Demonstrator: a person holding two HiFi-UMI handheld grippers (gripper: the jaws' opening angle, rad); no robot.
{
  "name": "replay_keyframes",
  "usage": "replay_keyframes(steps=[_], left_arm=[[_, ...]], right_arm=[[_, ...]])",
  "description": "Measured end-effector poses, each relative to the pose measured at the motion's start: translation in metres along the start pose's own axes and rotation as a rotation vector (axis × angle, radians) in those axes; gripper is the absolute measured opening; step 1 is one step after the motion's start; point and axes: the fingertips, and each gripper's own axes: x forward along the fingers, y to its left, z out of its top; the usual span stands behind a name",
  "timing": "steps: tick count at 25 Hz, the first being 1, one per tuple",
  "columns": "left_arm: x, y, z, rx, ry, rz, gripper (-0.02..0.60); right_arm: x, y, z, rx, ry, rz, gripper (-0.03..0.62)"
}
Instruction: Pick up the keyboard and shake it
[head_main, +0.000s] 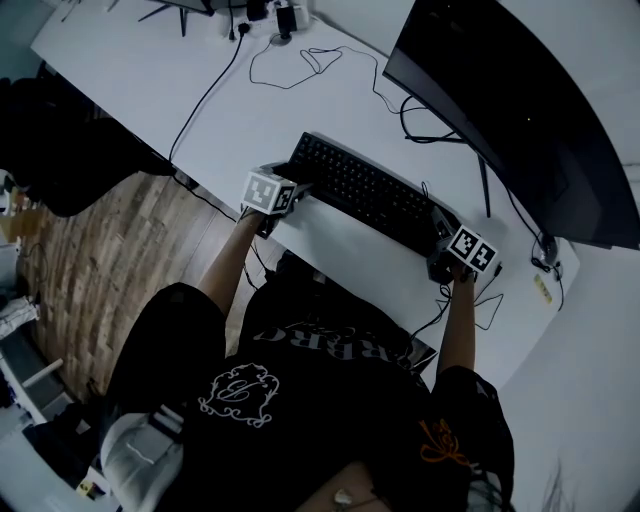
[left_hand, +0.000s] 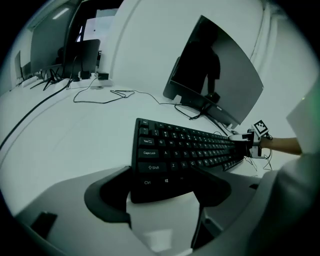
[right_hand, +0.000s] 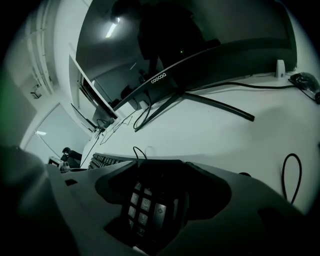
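A black keyboard (head_main: 365, 190) lies flat on the white desk (head_main: 150, 70), running slantwise in front of the person. My left gripper (head_main: 297, 182) stands at its left end. In the left gripper view the jaws of that gripper (left_hand: 162, 180) stand wide around the corner with the Ctrl and Shift keys (left_hand: 150, 167). My right gripper (head_main: 441, 236) is at the keyboard's right end. In the right gripper view its jaws (right_hand: 155, 175) straddle the number-pad keys (right_hand: 145, 205), deep in shadow. I see no pad pressing on either end. The right gripper (left_hand: 252, 142) also shows at the keyboard's far end.
A large curved monitor (head_main: 520, 110) stands behind the keyboard on a splayed foot (right_hand: 210, 102). Thin cables (head_main: 300, 60) loop across the desk's back, and another loop (right_hand: 292, 175) lies at the right. The desk's front edge (head_main: 330, 290) is just behind both grippers, with wooden floor (head_main: 90, 260) to the left.
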Motion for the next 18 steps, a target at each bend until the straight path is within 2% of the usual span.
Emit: replay_keyframes(steps=[3, 8, 14, 18], left_arm=[[-0.001, 0.003, 0.001, -0.008, -0.009, 0.008, 0.367], [-0.006, 0.003, 0.000, -0.052, -0.031, -0.022, 0.364], [-0.011, 0.003, 0.005, -0.113, -0.093, -0.054, 0.342], [-0.016, 0.003, 0.014, -0.116, -0.142, -0.073, 0.342]], right_arm=[[-0.001, 0.001, -0.001, 0.006, -0.002, -0.008, 0.302], [-0.015, 0.008, 0.001, -0.008, -0.037, -0.014, 0.296], [-0.037, 0.025, 0.025, -0.080, -0.133, -0.006, 0.275], [-0.052, 0.039, 0.042, -0.115, -0.198, -0.005, 0.262]])
